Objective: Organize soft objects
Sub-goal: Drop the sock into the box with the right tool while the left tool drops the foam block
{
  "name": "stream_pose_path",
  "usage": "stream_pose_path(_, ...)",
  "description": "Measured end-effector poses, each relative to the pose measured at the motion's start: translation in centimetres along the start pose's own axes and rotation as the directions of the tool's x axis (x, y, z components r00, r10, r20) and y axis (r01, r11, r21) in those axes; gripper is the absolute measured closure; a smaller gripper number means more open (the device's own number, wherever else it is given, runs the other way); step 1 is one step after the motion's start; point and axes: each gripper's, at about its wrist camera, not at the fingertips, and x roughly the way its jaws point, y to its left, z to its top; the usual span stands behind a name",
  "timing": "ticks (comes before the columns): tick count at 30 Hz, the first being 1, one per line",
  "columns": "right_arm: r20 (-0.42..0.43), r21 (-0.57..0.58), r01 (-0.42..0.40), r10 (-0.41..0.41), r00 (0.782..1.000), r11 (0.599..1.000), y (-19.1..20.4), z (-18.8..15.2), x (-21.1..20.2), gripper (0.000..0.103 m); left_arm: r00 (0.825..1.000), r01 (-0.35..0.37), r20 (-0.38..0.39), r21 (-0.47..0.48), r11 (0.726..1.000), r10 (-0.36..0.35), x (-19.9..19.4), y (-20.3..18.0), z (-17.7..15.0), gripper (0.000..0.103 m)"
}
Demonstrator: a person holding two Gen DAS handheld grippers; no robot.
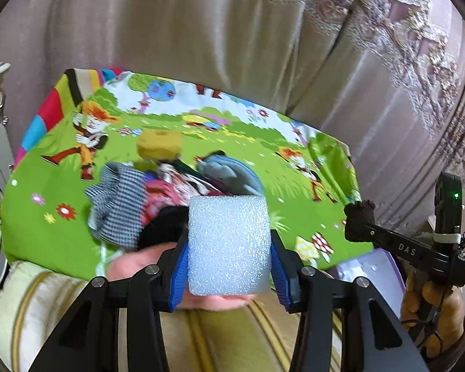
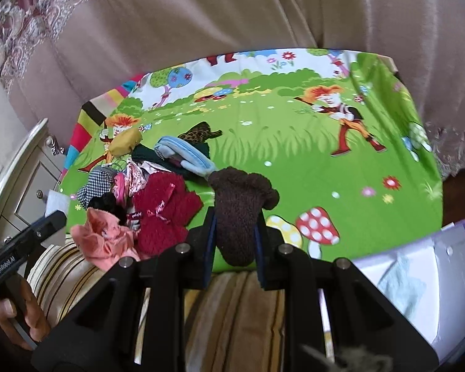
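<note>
Low and centre, left gripper (image 1: 229,266) pinches a foam block (image 1: 229,245); right gripper (image 2: 235,235) pinches a brown sock (image 2: 238,214) — clothes pile (image 2: 145,192) lies upper left.

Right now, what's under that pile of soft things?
The pile of soft things lies on a bright cartoon cloth with grass, flowers and mushrooms. What the cloth itself covers is hidden, and the pile hides the picture beneath it.

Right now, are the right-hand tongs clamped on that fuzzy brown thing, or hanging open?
Clamped. The right tongs have both blue pads pressed against the sides of the brown fuzzy sock, which stands up between them, above the cartoon-print mat.
</note>
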Motion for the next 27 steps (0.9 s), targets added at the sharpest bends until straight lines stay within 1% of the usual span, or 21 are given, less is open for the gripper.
stream_pose_path(5,0.02,0.008,0.037,-0.037,0.999,0.999,-1.5,-1.5,-2.3,0.078,0.998,0.049,-0.035,0.038,0.998,-0.048,0.0,-2.7,-1.3,0.056)
stream_pose_path(14,0.04,0.086,0.119,-0.123,0.992,0.989,-6.7,-4.4,-6.2,0.078,0.99,0.111,-0.095,0.105,0.988,-0.101,0.4,-7.2,-2.7,0.056)
stream_pose_path(20,0.039,0.091,0.201,-0.205,0.978,0.975,-9.4,-6.3,-7.9,0.078,0.98,0.159,-0.148,0.156,0.975,-0.136,1.3,-10.7,-3.6,0.056)
stream_pose_path(24,0.03,0.114,0.231,-0.236,0.971,0.966,-11.5,-7.5,-8.8,0.076,0.966,0.204,-0.199,0.203,0.958,-0.163,2.5,-13.7,-4.2,0.056)
stream_pose_path(27,0.033,0.135,0.263,-0.27,0.962,0.955,-12.9,-8.1,-9.6,0.076,0.957,0.232,-0.225,0.228,0.946,-0.181,3.4,-15.8,-4.4,0.056)
